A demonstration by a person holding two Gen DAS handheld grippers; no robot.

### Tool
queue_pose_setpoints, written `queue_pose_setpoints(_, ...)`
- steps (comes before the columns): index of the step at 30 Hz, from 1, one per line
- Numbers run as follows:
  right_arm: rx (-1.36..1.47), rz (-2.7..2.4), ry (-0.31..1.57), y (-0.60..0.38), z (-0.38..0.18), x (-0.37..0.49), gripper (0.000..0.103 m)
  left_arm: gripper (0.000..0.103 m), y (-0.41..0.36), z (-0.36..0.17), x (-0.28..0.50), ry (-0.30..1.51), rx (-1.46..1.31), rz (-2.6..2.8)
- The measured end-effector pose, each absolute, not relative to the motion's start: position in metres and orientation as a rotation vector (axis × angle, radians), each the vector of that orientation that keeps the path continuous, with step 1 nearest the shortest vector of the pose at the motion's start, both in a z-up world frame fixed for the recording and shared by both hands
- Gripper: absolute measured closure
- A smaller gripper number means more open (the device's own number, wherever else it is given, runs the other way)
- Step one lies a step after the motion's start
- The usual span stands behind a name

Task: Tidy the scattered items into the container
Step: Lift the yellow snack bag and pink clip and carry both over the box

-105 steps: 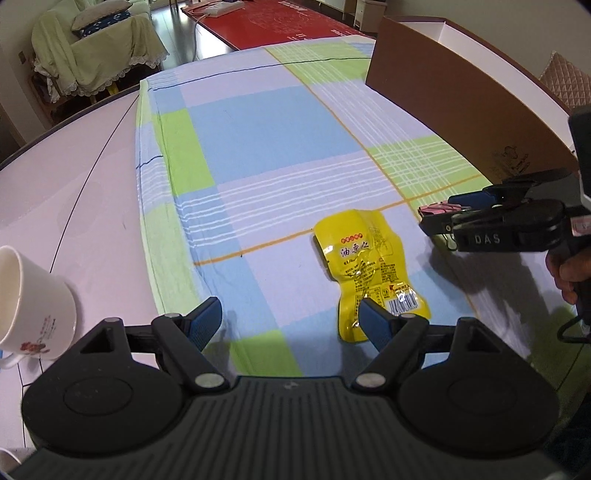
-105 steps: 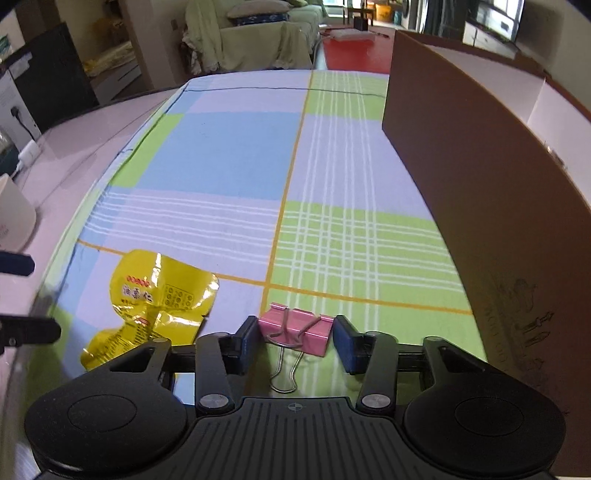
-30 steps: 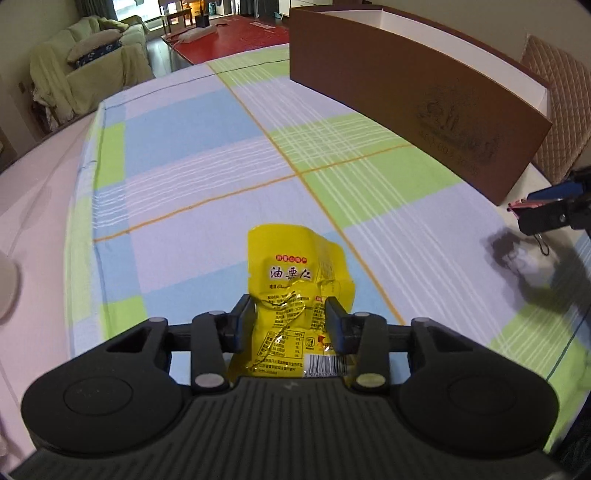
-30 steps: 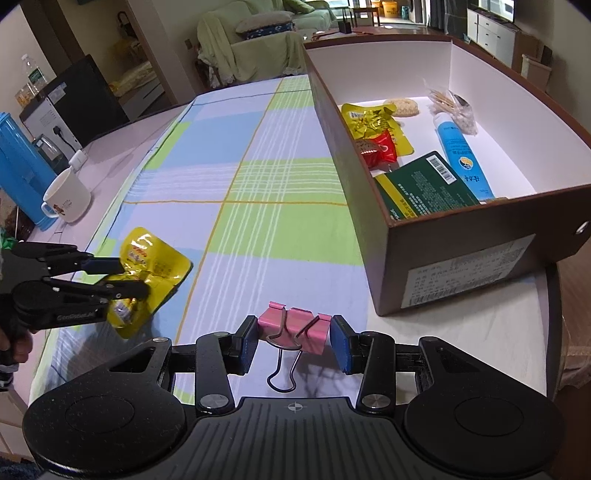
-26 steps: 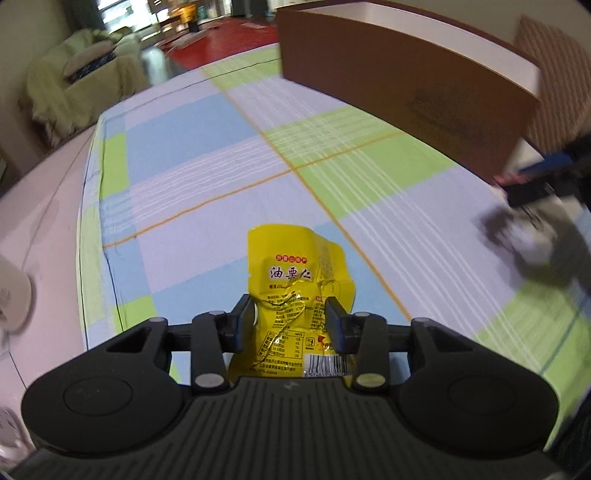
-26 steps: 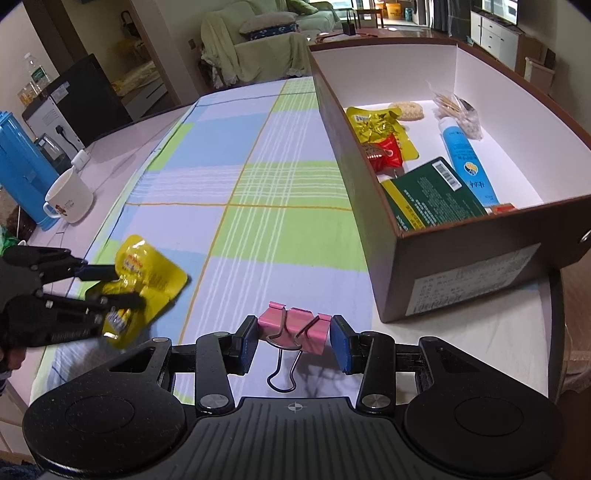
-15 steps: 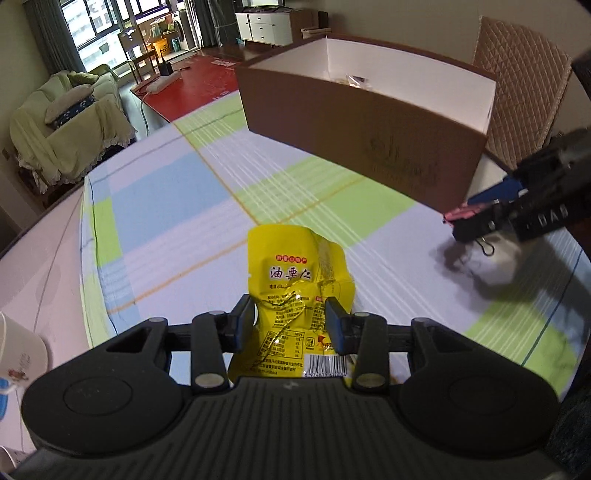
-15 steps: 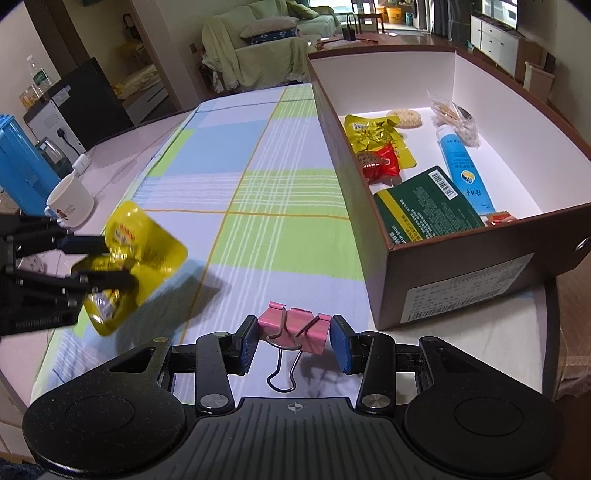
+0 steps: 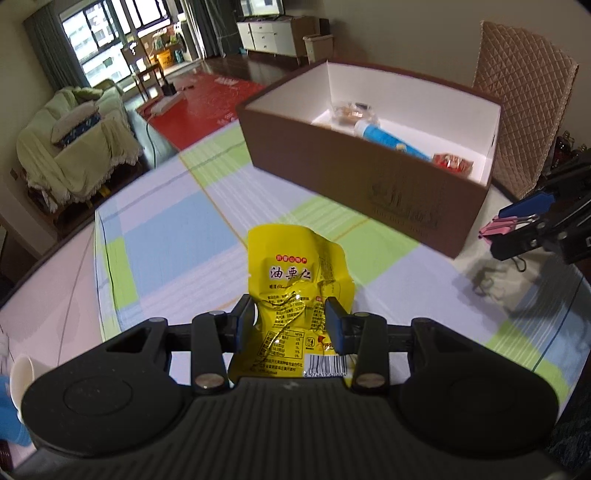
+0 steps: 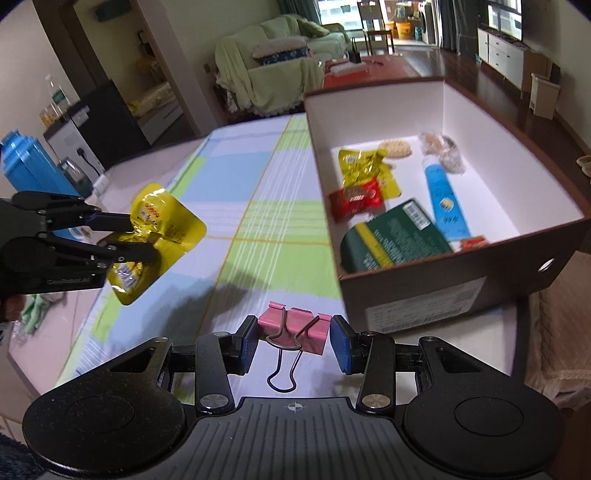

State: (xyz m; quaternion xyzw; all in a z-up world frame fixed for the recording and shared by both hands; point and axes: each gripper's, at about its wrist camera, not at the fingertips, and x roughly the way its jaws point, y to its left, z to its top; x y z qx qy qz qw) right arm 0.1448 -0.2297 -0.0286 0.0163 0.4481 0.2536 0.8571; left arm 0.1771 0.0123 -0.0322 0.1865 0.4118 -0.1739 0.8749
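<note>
Checked cloth [image 9: 155, 221] below, both loads airborne: ur left gripper [image 9: 291, 321] clamps yellow snack pouch [image 9: 295, 280], right gripper [image 10: 293, 345] clamps pink binder clip [image 10: 295, 328]. Carry step; next, get over box [image 10: 436, 295] rim & release inside.

Draped sofa [image 9: 74, 147], red rug [image 9: 207, 103], bright windows [image 9: 107, 33].

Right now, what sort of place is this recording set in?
Most likely a home living and dining room: a covered sofa, a table with a checked cloth, and a padded dining chair behind the box.
</note>
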Motion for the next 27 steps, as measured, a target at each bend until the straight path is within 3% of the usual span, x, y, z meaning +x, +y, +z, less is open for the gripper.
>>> queue_pose_setpoints(17,0.079,0.467,0.758,-0.323,0.058,0.194,0.061,0.067,-0.061,0.025,0.233,0.705,0.471,-0.513)
queue_pose_setpoints(27,0.058,0.474,0.807,-0.336,0.053,0.264,0.061,0.067,-0.126,0.021,0.318,0.757,0.503,-0.632)
